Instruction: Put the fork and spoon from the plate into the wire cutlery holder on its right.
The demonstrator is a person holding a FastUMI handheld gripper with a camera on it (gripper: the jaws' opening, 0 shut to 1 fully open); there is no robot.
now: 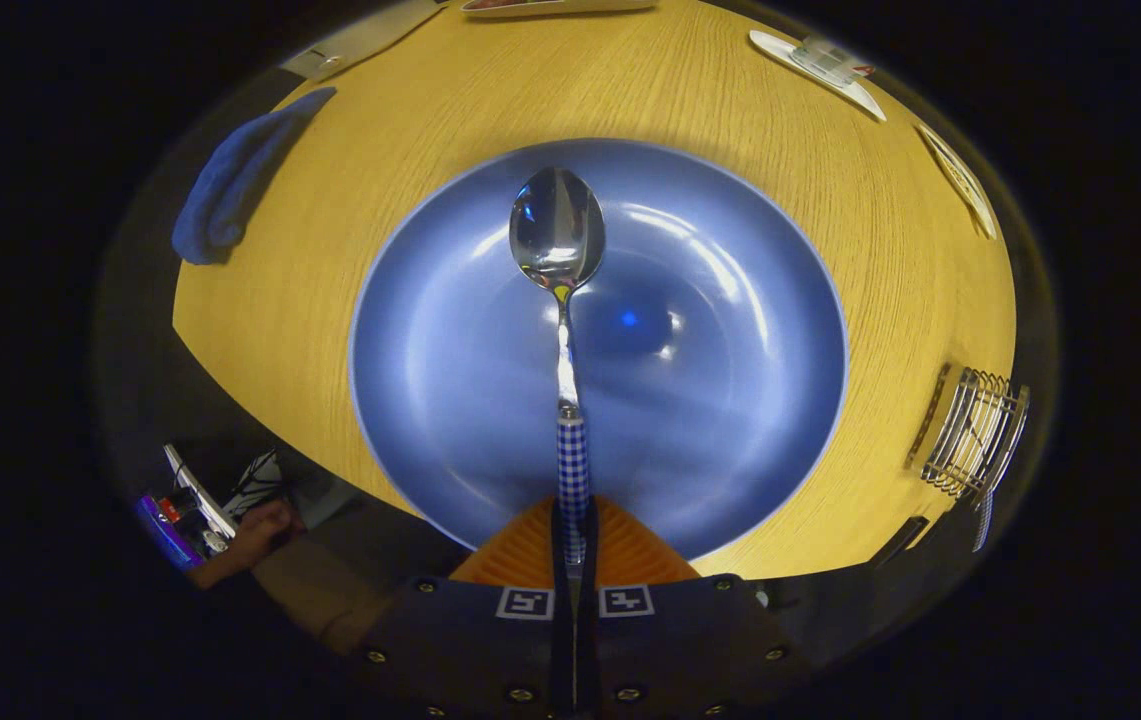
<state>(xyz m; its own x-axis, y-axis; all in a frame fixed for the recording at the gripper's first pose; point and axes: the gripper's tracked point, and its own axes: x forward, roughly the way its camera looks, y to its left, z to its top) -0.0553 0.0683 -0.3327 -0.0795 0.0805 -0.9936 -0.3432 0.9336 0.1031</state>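
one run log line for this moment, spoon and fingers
fingers: shut on spoon handle | spoon: held over blue plate, bowl ahead | wire holder: right of plate

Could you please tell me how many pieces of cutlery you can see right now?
1 for certain: the spoon, its checked handle clamped between the gripper fingers, bowl out ahead over the blue plate. A fork may be hidden in the wire holder to the plate's right; too small to tell.

Spoon [558, 232] bowl was polished, mirror-bright metal; its handle wore a blue-and-white checked covering. Plate [710, 420] looked glazed, smooth and glossy, streaked with highlights. Table [860, 200] showed matt pale wood grain. Wire cutlery holder [975, 432] was thin shiny metal. Folded blue cloth [235, 178] looked soft, matt.
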